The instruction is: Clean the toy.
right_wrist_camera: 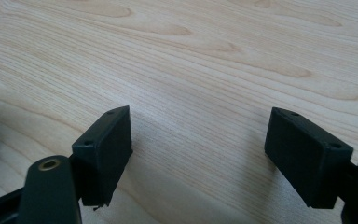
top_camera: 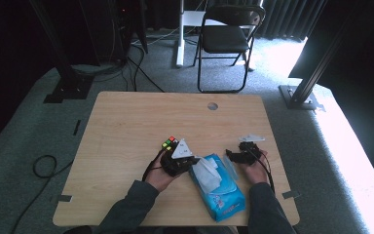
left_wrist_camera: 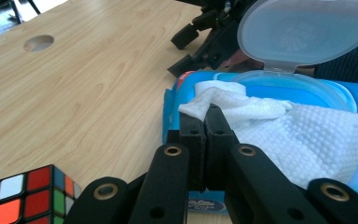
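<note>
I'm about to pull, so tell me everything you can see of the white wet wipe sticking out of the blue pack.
The white wet wipe looks like soft, dimple-textured cloth, crumpled and partly drawn out of the oval opening of the blue plastic pack, whose clear flip lid stands open. Most of it drapes over the pack's top. The left gripper has its jaws shut on the wipe's twisted near corner. Nothing else touches it.
</note>
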`<move>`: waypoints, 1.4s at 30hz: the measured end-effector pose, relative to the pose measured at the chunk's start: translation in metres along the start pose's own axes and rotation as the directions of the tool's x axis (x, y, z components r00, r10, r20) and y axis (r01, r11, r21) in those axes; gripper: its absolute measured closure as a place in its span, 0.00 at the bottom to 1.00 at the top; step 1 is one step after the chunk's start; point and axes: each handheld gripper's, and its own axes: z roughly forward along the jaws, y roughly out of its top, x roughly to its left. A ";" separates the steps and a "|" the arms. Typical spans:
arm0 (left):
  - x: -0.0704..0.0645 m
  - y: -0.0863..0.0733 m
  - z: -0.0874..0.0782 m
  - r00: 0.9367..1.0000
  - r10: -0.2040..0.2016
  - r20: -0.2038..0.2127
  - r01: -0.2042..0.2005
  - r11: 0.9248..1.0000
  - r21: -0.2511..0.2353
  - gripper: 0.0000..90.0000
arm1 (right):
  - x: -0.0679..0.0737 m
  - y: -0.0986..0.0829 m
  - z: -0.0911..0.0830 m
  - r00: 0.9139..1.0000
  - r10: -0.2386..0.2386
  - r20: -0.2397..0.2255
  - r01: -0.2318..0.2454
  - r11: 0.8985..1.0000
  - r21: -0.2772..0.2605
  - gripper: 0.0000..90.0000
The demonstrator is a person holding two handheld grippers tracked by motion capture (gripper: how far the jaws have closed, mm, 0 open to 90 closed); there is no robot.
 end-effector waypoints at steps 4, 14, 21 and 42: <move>0.003 -0.002 -0.001 1.000 -0.012 -0.010 0.012 1.000 -0.005 0.99 | 0.000 0.000 0.000 1.000 0.000 0.000 0.000 1.000 0.000 0.25; 0.012 -0.003 -0.009 0.999 -0.032 -0.043 0.031 0.999 -0.019 0.99 | 0.000 0.000 0.000 1.000 0.000 0.000 0.000 1.000 0.000 0.25; 0.019 -0.002 -0.014 0.996 -0.053 -0.070 0.051 0.998 -0.037 0.99 | 0.000 0.000 0.000 1.000 0.000 0.000 0.000 1.000 0.000 0.25; 0.032 0.002 -0.005 0.985 -0.134 -0.107 0.130 0.991 -0.042 0.98 | 0.000 0.000 0.000 1.000 0.000 0.000 0.000 1.000 0.000 0.25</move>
